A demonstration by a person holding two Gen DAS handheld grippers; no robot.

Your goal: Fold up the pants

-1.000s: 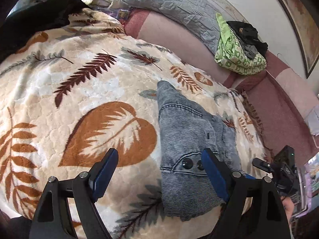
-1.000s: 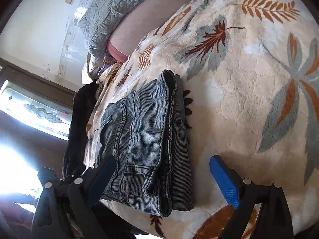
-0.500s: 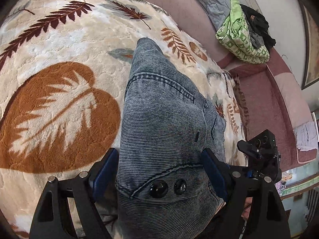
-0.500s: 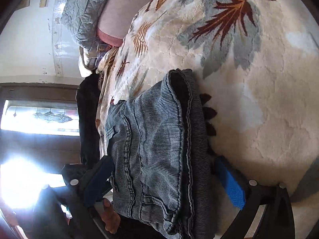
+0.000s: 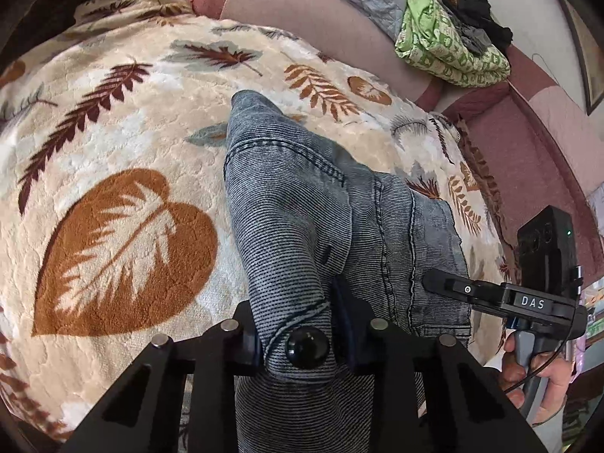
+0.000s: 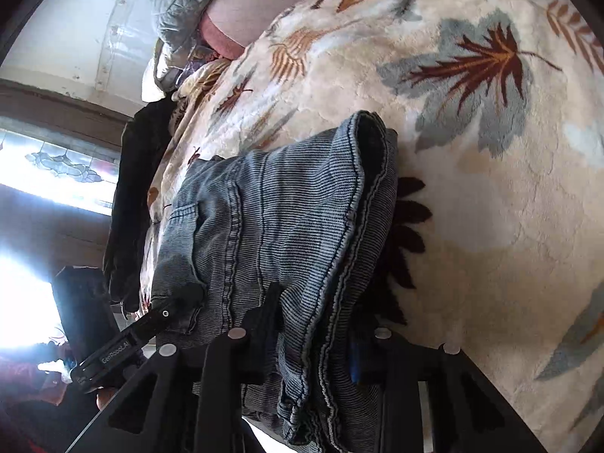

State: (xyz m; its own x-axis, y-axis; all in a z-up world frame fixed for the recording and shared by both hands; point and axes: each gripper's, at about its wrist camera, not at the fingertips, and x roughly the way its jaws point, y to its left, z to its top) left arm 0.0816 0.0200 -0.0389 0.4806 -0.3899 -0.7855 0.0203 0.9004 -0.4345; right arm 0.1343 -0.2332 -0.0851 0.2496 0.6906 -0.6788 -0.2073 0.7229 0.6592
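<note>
Left wrist view alone shows us the waistband button. The grey denim pants lie folded on the leaf-print blanket. Left gripper and right gripper jaws both clamp them.

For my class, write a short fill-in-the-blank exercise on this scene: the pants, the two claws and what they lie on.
1. The left claw is shut on the waistband of the pants right at a black ____.
2. The pants are made of blue-grey ____.
3. The blanket under the pants is printed with ____.
4. The right claw is ____ on the pants.

Missing words: button; denim; leaves; shut
</note>
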